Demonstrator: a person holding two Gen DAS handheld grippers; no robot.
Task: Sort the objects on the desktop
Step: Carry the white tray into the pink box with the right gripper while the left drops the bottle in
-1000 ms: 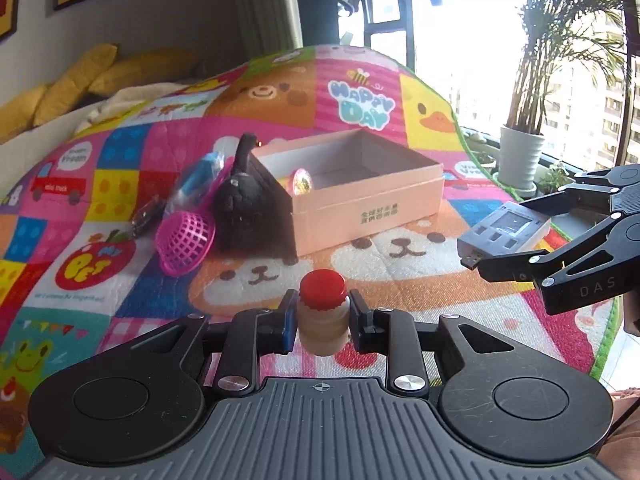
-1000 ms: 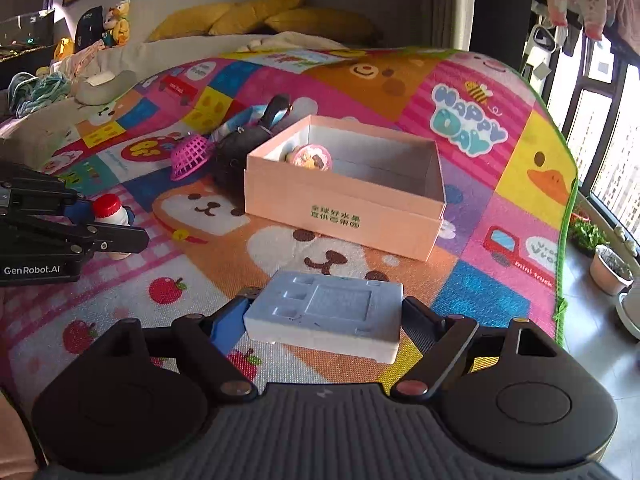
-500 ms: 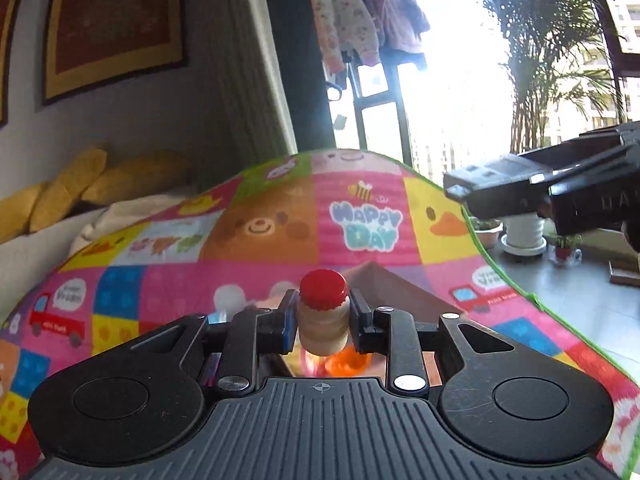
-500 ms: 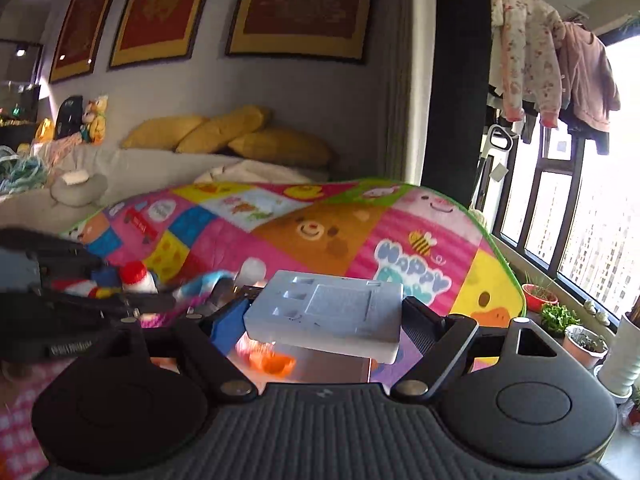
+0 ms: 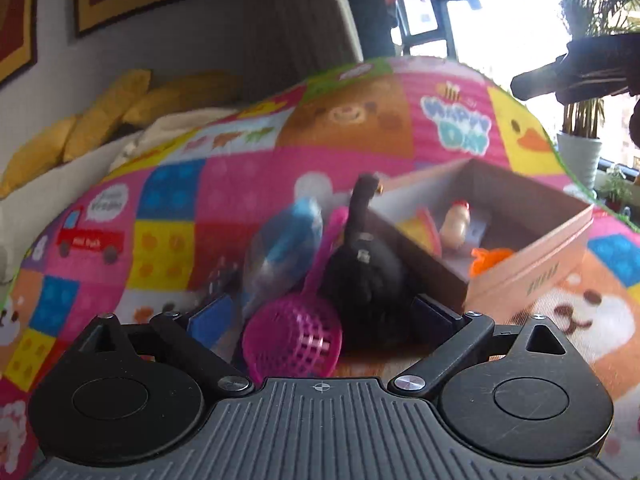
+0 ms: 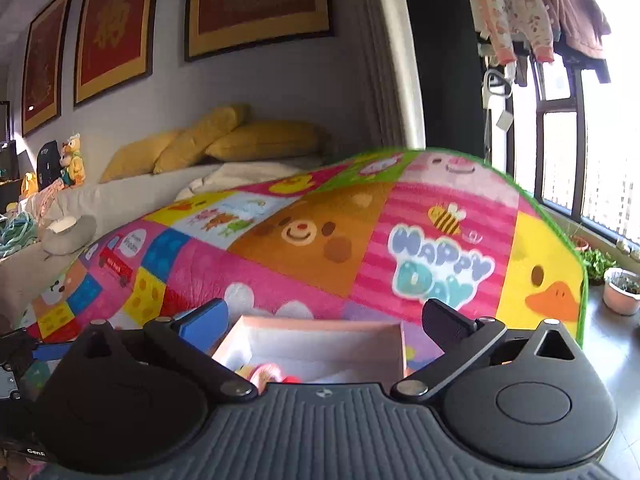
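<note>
Opening over the mat point(image 5: 224, 184), the left claw point(image 5: 320, 316) is seen with its jaws spreading and nothing between them; the right claw point(image 6: 324, 316) is likewise opening and empty above the box point(image 6: 320, 326). The bottle point(image 5: 454, 222) lies inside the box point(image 5: 532, 256), beside an orange piece point(image 5: 490, 258), so those are judged sorted. What remains lies outside it: the scoop point(image 5: 294, 340), the black toy point(image 5: 364, 280) and the blue packet point(image 5: 286, 248), clustered just left of the box's near corner. The scoop is nearest, directly ahead of the left claw and centred between its fingers, with the basket end toward the claw and the handle running away and slightly right, against the toy. The left hand is judged the better placed for it; the right claw is pointed past the box, with that cluster out of its view. A grip across the basket's width is suggested, since the handle is crowded by its neighbours.
</note>
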